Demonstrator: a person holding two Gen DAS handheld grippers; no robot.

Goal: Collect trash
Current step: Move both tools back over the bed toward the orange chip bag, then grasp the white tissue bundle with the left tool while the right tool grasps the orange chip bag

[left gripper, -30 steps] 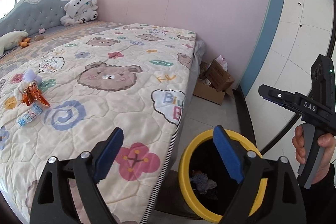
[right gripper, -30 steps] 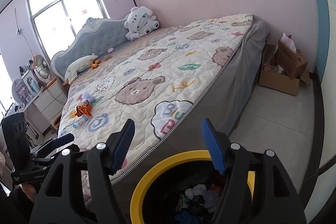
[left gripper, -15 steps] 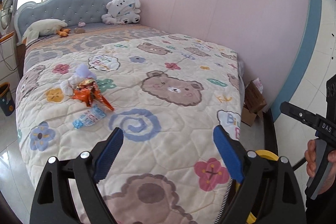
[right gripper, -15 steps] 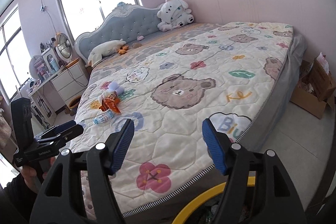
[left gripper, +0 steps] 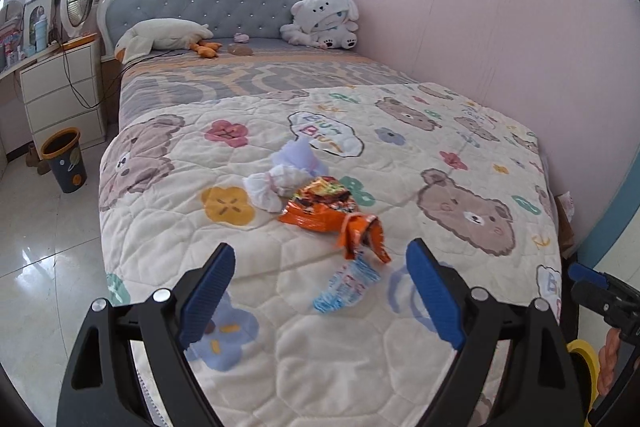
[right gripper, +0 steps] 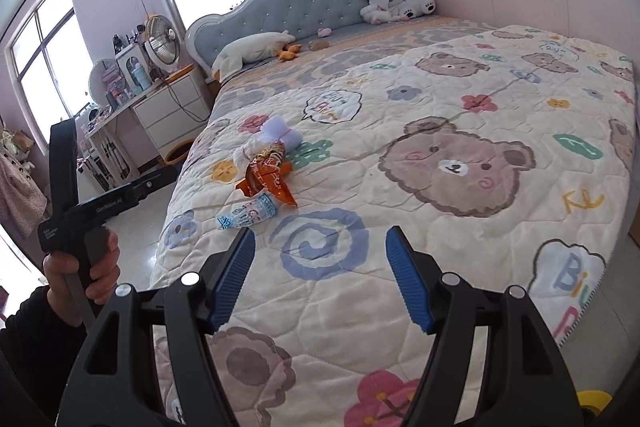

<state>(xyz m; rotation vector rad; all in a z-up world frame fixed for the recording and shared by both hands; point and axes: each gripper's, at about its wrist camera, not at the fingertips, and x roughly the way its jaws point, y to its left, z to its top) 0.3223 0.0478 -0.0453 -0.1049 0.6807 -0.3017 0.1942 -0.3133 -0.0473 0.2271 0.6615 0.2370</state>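
Left gripper (left gripper: 320,287): jaws are spread wide, nothing is held; it is pointed at the trash.
Right gripper (right gripper: 320,271): jaws are released and empty, held above the quilt (right gripper: 460,227).
Trash: an orange snack wrapper (left gripper: 324,205), a blue-white wrapper (left gripper: 346,285) and crumpled tissue (left gripper: 280,179) are lying together on the quilt.
Yellow-rimmed bin (left gripper: 584,359): seen beside the bed corner.

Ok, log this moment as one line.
left tongs: open, empty | right tongs: open, empty | orange wrapper, blue wrapper, tissues: on quilt
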